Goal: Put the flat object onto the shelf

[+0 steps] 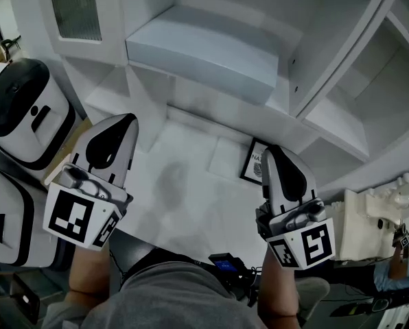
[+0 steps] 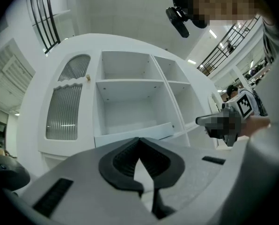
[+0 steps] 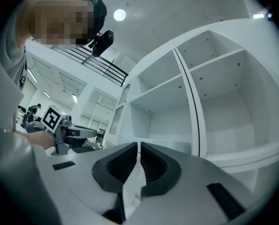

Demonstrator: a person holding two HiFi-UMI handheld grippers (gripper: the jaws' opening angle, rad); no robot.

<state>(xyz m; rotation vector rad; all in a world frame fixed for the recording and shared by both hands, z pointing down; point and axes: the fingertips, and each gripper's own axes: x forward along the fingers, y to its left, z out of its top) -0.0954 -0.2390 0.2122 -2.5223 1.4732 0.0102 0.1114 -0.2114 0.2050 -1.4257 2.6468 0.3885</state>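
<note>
One shelf point(image 1: 203, 52), one flat object point(image 1: 251, 160).
The left gripper point(image 1: 127, 119) and the right gripper point(image 1: 270, 150), two in all, are pressed together, empty.

Bright, even light; fisheye-warped edges

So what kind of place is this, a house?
Probably not a house: more likely a big test hall or workshop. There is a white shelf unit, a high ceiling with an upper-floor railing, and white machines standing beside the person.
</note>
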